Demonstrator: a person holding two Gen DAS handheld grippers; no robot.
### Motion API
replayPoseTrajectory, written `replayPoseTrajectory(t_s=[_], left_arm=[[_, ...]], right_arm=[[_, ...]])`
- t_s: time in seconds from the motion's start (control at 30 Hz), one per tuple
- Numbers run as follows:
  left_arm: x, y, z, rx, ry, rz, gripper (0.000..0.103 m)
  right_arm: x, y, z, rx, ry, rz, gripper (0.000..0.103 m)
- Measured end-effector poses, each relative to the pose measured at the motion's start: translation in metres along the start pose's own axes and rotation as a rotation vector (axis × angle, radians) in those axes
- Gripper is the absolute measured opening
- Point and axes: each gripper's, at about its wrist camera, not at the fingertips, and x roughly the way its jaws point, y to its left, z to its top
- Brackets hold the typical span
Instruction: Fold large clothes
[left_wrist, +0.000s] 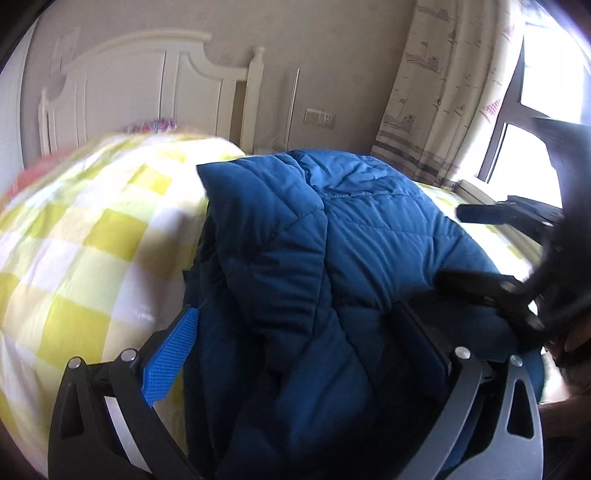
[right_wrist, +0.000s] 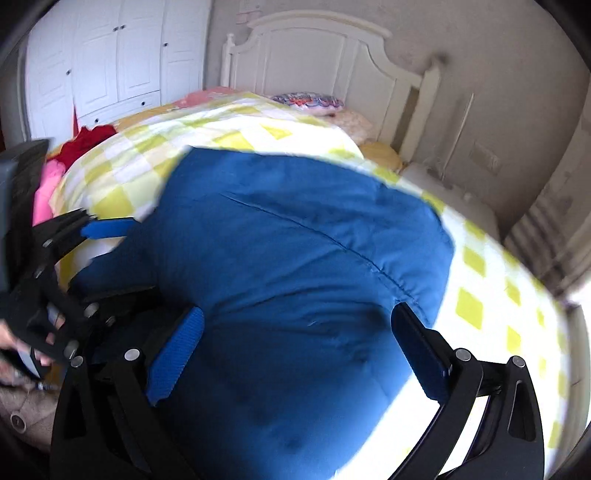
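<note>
Nearest my cameras, filling the space between my fingers in both views, is the blue quilted jacket (left_wrist: 332, 258), and I place everything else against it. It lies bunched on the bed, on top of the yellow-checked cover (left_wrist: 92, 240), which spreads out beyond and to the left of it; the white headboard (left_wrist: 147, 85) stands well behind it, and the window curtain (left_wrist: 443, 92) hangs off to its far right.

My left gripper (left_wrist: 295, 354) sits over the jacket's near, crumpled side with its fingers spread wide, padding bulging up between them but nothing pinched. My right gripper (right_wrist: 299, 350) hovers over the jacket's smoother panel, fingers likewise wide apart and holding nothing; whether the tips touch the cloth I cannot tell, since the view is blurred.

I judge this jacket light for its bulk, soft and springy: the padded filling will puff back up after each fold, and the smooth shell looks slippery, so a shallow pinch may slide off. I would bite deep into a stitched seam or a hem edge, where the layers are thinner and firmer, one gripper at each end of the same edge. Grabbing the fat middle would only drag a lump along. Folds will need pressing flat.
</note>
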Motion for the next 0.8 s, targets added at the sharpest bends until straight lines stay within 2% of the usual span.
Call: replayPoseTrajectory(t_s=[0.07,0.1,0.2,0.23,0.3,0.4,0.47,0.57,0.73,0.8], left_arm=[[-0.017,0.004,0.006,-0.007,-0.015,0.028,0.101],[-0.034,0.007,0.009,-0.013,-0.054,0.075,0.101],[-0.066,0.006,0.012,-0.001,-0.131,0.127,0.101],[-0.074,0.004,0.009,0.027,-0.134,0.172,0.101],[-0.074,0.000,0.002,0.064,-0.106,0.206,0.101],[-0.060,0.000,-0.012,0.105,-0.040,0.220,0.101],[-0.052,0.006,-0.024,0.087,-0.018,0.218,0.101],[-0.042,0.016,-0.033,0.057,0.010,0.187,0.101],[-0.026,0.014,-0.042,0.080,0.015,0.200,0.101],[-0.023,0.021,-0.045,0.041,0.021,0.159,0.101]], right_arm=[[-0.029,0.013,-0.002,-0.053,-0.055,-0.003,0.098],[-0.041,0.019,-0.004,-0.074,-0.078,-0.014,0.098],[-0.069,0.039,-0.012,-0.118,-0.137,-0.001,0.098],[-0.071,0.044,-0.015,-0.127,-0.141,0.009,0.098],[-0.063,0.057,-0.021,-0.150,-0.122,0.021,0.097],[-0.030,0.070,-0.027,-0.144,-0.035,0.090,0.089],[-0.016,0.073,-0.034,-0.139,-0.032,0.124,0.091],[-0.003,0.078,-0.039,-0.172,-0.012,0.128,0.093],[0.004,0.085,-0.041,-0.194,0.009,0.115,0.095],[0.003,0.083,-0.041,-0.191,0.012,0.120,0.095]])
